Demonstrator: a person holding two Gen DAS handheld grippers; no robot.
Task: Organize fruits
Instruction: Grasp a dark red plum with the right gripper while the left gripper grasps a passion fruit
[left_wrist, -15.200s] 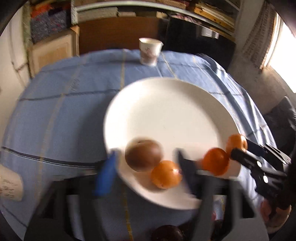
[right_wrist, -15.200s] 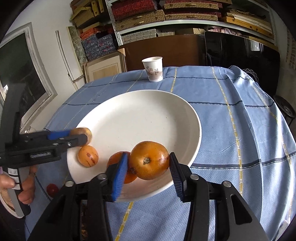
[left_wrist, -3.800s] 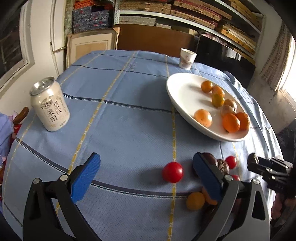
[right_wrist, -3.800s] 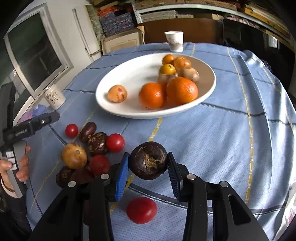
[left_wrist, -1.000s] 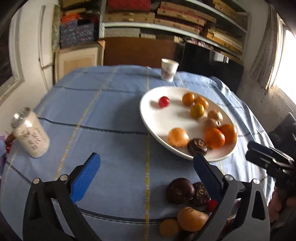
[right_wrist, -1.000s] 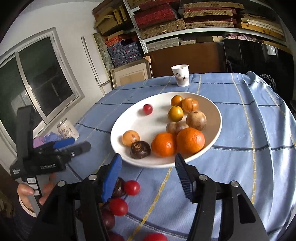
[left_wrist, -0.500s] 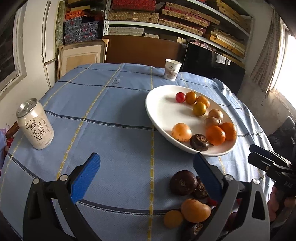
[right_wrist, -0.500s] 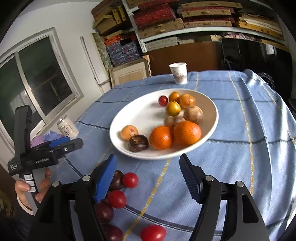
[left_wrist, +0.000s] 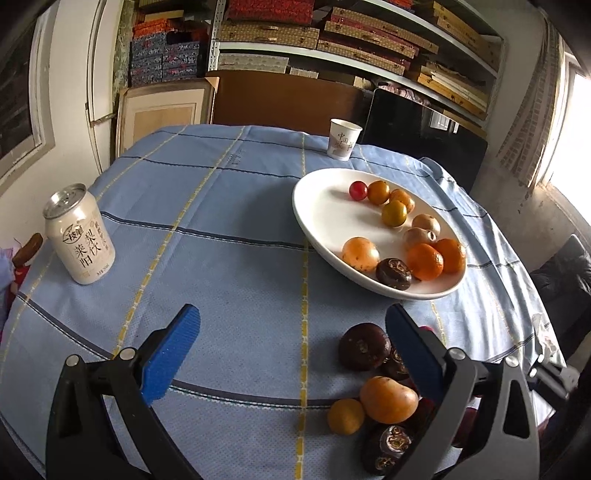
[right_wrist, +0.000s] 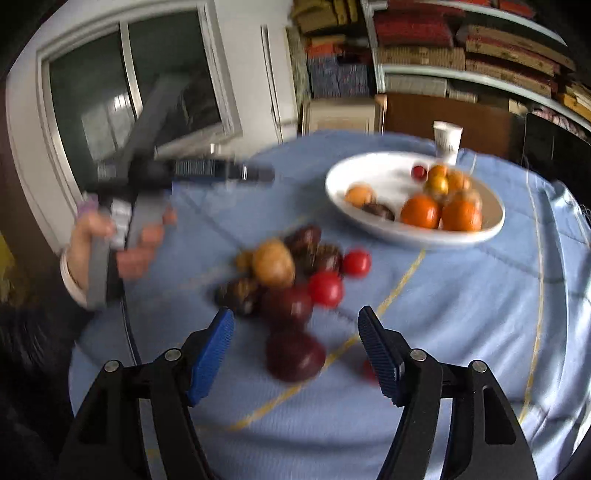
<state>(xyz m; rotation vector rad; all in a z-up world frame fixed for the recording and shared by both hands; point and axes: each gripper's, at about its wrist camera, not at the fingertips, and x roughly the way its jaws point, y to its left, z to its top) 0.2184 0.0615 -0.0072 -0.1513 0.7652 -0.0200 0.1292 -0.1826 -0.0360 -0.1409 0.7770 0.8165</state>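
Blue checked tablecloth (left_wrist: 221, 229). Drink can (left_wrist: 79, 236), label "梨饮 / 莱阳". Paper cup (left_wrist: 343, 139), writing illegible. White plate (left_wrist: 314, 218): nine fruits. Loose fruit pile (right_wrist: 291, 273) on cloth beside plate. Left gripper (left_wrist: 291, 354), right gripper (right_wrist: 295, 354): fingers spread, grasping nothing.

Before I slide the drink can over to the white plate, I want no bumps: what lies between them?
Only bare blue tablecloth lies between the drink can and the white plate, as the left wrist view shows.

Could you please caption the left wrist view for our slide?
Open left claw hovers over loose fruit, white plate half filled beyond.
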